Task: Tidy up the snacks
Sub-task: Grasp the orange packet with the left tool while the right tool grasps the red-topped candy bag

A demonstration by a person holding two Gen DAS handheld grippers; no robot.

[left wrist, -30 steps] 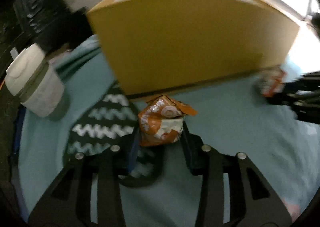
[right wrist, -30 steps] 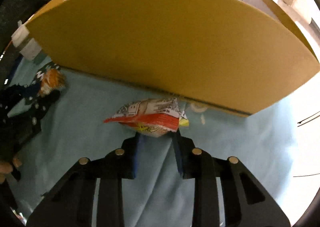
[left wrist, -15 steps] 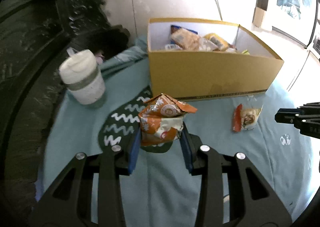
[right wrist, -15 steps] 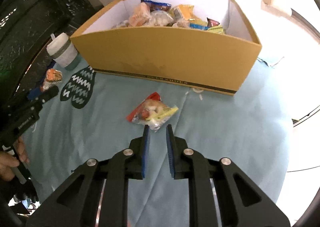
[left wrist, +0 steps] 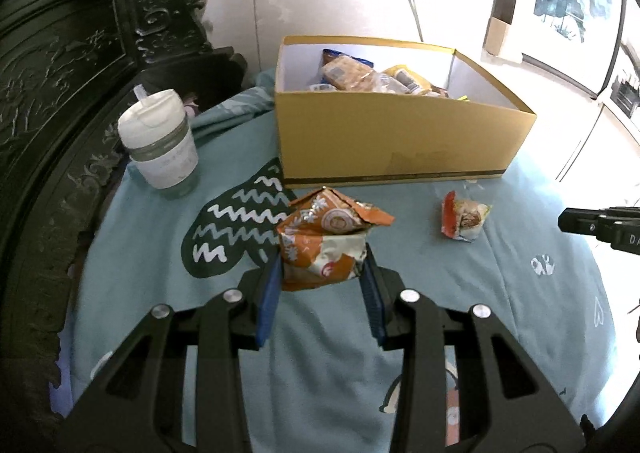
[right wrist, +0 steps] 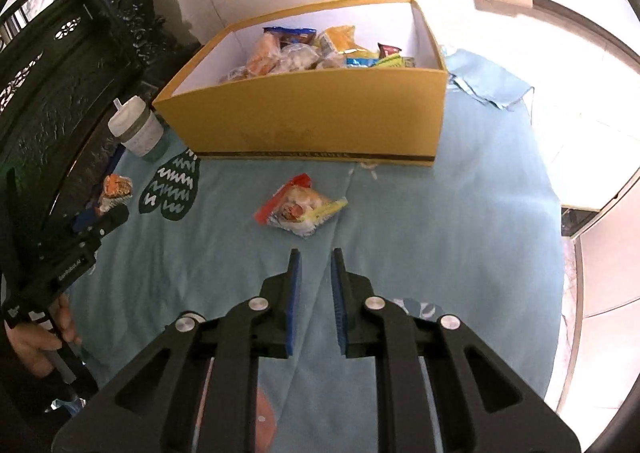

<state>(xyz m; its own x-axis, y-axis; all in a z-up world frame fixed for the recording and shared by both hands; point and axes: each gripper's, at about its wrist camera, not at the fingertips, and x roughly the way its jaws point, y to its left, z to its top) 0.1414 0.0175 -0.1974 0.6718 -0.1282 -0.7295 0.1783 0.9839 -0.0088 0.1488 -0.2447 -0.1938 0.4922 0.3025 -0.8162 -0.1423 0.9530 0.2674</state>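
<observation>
The left tongs (left wrist: 322, 273) pinched an orange snack packet (left wrist: 324, 243) above the blue-clothed bench (left wrist: 520, 313); the right tongs (right wrist: 316, 273) were nearly closed and empty. A red-edged snack bag (right wrist: 300, 209) lay loose before the yellow box (right wrist: 320, 125), beside a lidded cup (left wrist: 160, 145). A second ago the right tongs held that bag against the box. Only the right view showed a hand (right wrist: 36, 337).

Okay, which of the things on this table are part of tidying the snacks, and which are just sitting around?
Part of the job:
- orange snack packet, clamped in the left gripper
- red-edged snack packet, loose on the cloth
- yellow box holding snacks
- right gripper, shut, empty

Just lying about:
- white lidded cup
- teal tablecloth
</observation>
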